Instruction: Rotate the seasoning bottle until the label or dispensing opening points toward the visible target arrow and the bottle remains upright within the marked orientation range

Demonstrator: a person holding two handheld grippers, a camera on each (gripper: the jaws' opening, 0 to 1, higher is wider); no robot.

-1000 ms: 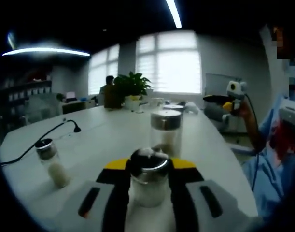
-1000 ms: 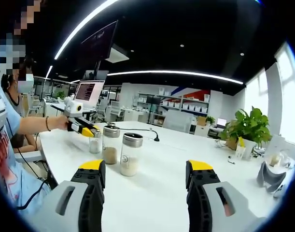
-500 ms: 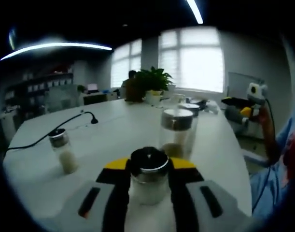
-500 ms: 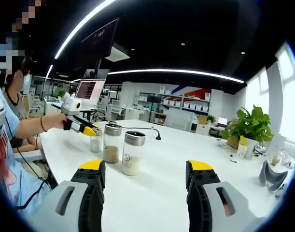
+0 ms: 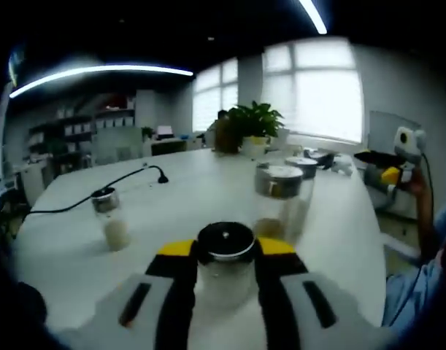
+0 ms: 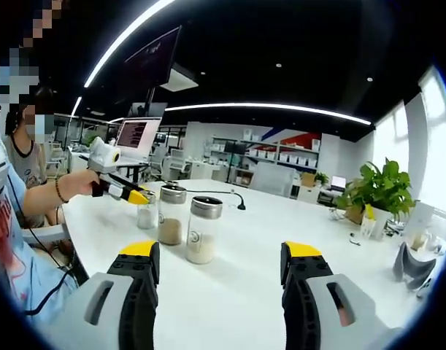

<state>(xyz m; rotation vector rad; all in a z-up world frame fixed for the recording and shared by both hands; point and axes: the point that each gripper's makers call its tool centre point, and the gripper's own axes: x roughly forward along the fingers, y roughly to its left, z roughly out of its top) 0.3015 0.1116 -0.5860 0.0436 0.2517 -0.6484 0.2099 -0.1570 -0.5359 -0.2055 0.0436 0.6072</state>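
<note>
The left gripper clamps its fingers on the upright seasoning bottle, on the surface beside two taller jars. The right gripper, farther off, is spread and holds nothing.

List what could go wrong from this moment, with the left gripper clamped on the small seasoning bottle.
1. The left gripper holds the seasoning bottle close to two taller jars; turning it could knock them.
2. No target arrow is visible on the white table, so the final orientation may be misjudged.
3. The right gripper hangs open and apart, so nothing steadies the jars.
</note>
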